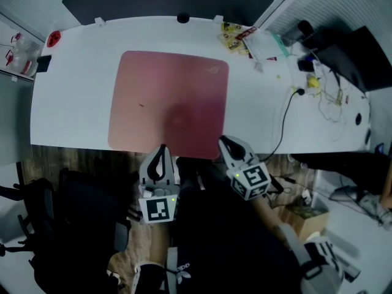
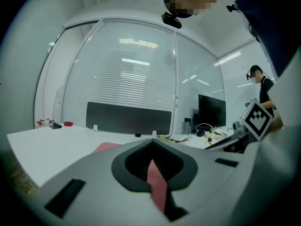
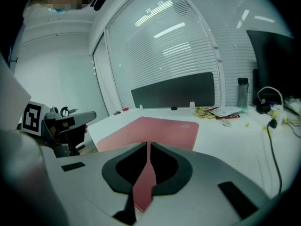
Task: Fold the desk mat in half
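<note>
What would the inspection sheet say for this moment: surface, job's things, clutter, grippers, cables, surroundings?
Surface: white desk, glossy.
Job's things: pink desk mat lies flat and unfolded, its near edge at the desk's front.
Clutter: papers and packets at the far right corner; small red item far left.
Grippers: left gripper and right gripper each shut on the mat's near edge.
Cables: black cable crosses the desk's right part to its front edge.
Surroundings: dark panel behind the desk, monitor, black chair.

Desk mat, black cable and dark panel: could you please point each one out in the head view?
desk mat (image 1: 168, 100), head view, its bare middle.
black cable (image 1: 283, 121), head view, midway along its run.
dark panel (image 1: 165, 2), head view, its centre.
</note>
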### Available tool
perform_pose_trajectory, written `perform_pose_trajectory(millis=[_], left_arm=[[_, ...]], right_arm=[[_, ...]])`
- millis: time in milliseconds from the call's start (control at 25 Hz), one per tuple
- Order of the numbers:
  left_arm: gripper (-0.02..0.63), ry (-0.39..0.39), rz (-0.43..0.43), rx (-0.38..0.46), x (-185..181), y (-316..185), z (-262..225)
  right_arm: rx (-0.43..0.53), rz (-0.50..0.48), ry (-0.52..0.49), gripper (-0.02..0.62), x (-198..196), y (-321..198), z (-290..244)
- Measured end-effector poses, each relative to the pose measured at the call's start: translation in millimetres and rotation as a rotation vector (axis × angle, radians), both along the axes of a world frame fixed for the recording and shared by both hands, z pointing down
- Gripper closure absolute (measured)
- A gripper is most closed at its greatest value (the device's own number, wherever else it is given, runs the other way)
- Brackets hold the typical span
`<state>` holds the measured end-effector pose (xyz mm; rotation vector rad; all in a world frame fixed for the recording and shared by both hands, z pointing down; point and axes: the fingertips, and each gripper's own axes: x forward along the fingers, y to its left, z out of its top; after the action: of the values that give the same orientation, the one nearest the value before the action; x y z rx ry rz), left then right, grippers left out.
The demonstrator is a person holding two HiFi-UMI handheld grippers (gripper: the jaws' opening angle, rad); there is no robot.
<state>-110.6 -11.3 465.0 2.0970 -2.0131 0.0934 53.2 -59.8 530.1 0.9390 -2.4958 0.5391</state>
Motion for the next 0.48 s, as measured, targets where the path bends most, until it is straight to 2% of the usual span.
perform_pose_trajectory(millis=[120,200,480], left_arm=[[0.603,0.017,0.013,-0.02,7,-1,6],[0.603,0.023,0.023,-0.035,10,-2,11],[0.603,0.05,0.067,-0.115,25,0,39]], right_arm=[[-0.082,0.04,0.013,0.571,10,8,19],[-0.132,0.064,0.025,0.466,15,13,33],[-0.254,0.167,0.074,0.453,36,41,73]])
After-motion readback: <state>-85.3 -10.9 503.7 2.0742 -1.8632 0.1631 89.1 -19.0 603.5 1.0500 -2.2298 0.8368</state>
